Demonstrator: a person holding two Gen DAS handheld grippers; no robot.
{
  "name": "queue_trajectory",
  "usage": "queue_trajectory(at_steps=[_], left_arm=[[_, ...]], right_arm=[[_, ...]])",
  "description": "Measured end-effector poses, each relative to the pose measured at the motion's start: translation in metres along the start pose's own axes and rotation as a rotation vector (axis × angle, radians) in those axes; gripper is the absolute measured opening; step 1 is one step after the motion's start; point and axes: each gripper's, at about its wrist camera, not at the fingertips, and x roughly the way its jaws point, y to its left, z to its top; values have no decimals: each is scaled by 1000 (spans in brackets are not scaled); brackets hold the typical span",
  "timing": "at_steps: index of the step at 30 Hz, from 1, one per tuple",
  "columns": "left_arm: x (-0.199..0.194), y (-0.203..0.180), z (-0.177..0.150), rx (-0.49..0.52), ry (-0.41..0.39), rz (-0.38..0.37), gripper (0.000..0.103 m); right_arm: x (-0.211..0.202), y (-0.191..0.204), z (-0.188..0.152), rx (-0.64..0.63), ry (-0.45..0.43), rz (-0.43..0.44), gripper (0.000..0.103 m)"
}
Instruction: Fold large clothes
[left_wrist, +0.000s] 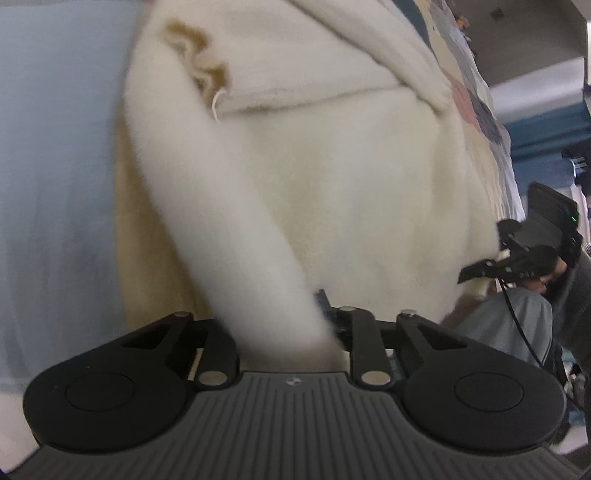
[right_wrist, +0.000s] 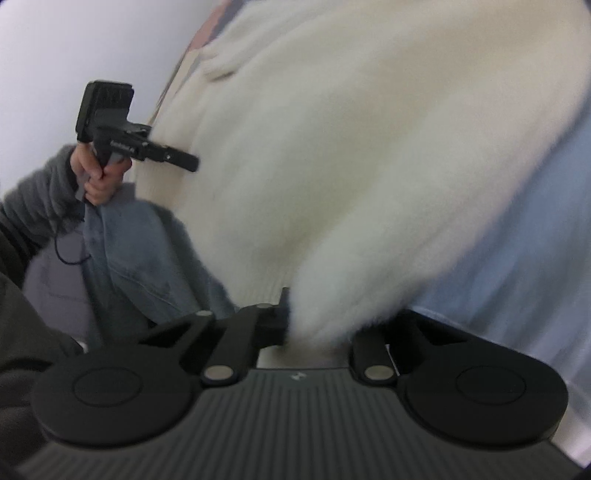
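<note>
Over the pale blue sheet (left_wrist: 55, 184): cream fleece garment (left_wrist: 295, 184) spread wide, one side near the sheet's left edge.
Left gripper (left_wrist: 325, 325): clamped on a bunched hem fold, fabric covering the tips.
Right gripper (right_wrist: 314, 325): squeezed nearly closed on another hem fold, pretty much buried in fluff.
Feel: looks soft, floppy, thick but light, so it'll sag between grips.
Where to grab: hem corners or shoulder seams, deep bite, since fleece probably slips.

Both black two-finger grippers, left (left_wrist: 325, 317) and right (right_wrist: 295, 321), angle downward, fingers clamped on fluffy cream-white sweater (left_wrist: 332, 184) fabric.
</note>
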Motion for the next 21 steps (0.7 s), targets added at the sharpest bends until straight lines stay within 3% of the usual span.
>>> queue_trajectory(at_steps=[6, 10, 13, 21], left_arm=[[-40, -5, -10, -96, -156, -10, 15], [-71, -10, -19, -175, -316, -78, 14], [-75, -12, -24, -242, -379, -110, 14], [-85, -11, -38, -396, -507, -160, 14]], right_arm=[[-38, 37, 1, -78, -180, -40, 11], [-58, 75, 0, -126, -317, -154, 11], [-62, 89, 1, 54, -454, -239, 10], [-68, 80, -19, 328, -698, -193, 10]])
